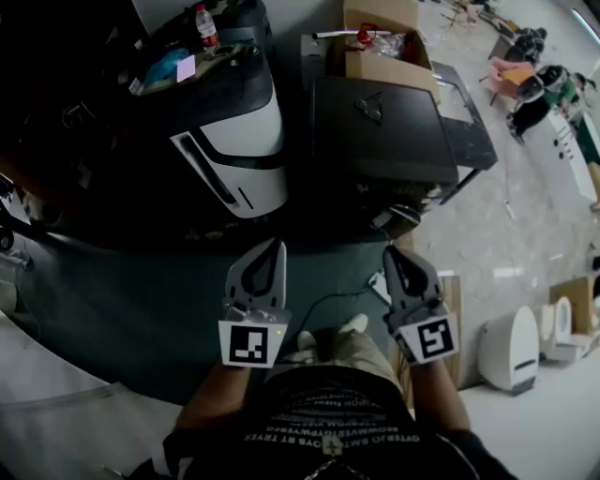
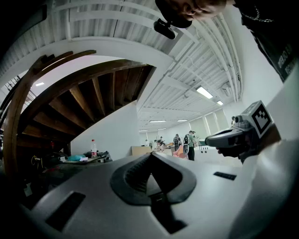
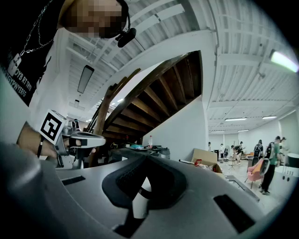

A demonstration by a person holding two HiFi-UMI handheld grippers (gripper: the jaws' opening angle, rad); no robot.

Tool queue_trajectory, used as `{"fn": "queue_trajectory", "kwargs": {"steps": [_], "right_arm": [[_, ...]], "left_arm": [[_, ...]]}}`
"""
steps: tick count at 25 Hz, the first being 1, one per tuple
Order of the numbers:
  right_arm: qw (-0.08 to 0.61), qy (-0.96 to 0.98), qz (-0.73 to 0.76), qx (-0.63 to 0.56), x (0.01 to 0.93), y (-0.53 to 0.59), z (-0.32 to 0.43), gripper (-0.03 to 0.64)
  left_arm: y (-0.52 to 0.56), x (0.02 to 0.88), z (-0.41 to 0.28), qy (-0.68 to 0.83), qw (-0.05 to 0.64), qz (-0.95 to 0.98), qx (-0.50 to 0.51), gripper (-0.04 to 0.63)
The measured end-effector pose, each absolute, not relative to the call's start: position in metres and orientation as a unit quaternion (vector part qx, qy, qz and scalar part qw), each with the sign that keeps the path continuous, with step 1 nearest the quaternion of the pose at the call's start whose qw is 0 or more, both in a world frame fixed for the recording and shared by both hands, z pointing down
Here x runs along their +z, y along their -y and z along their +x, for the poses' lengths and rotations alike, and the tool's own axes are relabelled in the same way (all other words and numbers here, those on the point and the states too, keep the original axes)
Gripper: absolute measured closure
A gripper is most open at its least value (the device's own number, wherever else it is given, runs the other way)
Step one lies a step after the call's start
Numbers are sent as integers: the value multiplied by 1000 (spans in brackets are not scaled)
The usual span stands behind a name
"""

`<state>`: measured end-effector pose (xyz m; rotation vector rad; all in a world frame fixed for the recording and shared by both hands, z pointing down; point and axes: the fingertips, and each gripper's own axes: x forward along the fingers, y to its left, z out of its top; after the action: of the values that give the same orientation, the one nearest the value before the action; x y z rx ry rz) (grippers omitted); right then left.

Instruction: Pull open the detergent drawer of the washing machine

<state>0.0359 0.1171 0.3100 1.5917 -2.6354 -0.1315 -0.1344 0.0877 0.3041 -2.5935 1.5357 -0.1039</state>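
The washing machine (image 1: 246, 150), white with a dark top, stands ahead of me on the left; I cannot make out its detergent drawer. Both grippers are held level in front of my body, well short of the machine and touching nothing. My left gripper (image 1: 273, 247) has its jaws closed together with nothing between them, and it points at the machine's lower right corner. My right gripper (image 1: 393, 253) is shut and empty too. The right gripper view shows a strip of the machine's white front (image 3: 140, 198) through the jaw window, and the left gripper (image 3: 83, 139) beside it.
A plastic bottle (image 1: 205, 25) and clutter lie on the machine's top. A black cabinet (image 1: 380, 129) stands to its right, with a cardboard box (image 1: 386, 49) behind it. Dark mat (image 1: 141, 309) covers the floor under the grippers. A wooden staircase (image 3: 159, 88) rises overhead; people stand far off.
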Motion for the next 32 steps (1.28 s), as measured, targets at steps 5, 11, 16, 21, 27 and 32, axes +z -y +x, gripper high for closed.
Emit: {"fn": "queue_trajectory", "kwargs": {"steps": [5,11,16,21,27,32], "right_arm": [[28,856,515,-45,308,-120,30,623],[24,859,510,-46,305,-124,24,623],[23,858,512,-46,303,-126,20,623],[29,856,515,-41,305,-131,23,623],[28,854,518,-28,313,-130,37,623],[27,855,518,-16,322,-120,52,623]], "left_arm": [[-91,300,-141,-514,65,-855,-30,592],[-95,295,-149,-519,67,-852,-23,592],[-98,292,-155,-519,64,-852,-16,592],[-102,296,-155,-515,59,-855,-18,592],[-97,306,-143,-508,39,-860,-21,592],[-88,316,-128,-502,36,-864,-31,592]]}}
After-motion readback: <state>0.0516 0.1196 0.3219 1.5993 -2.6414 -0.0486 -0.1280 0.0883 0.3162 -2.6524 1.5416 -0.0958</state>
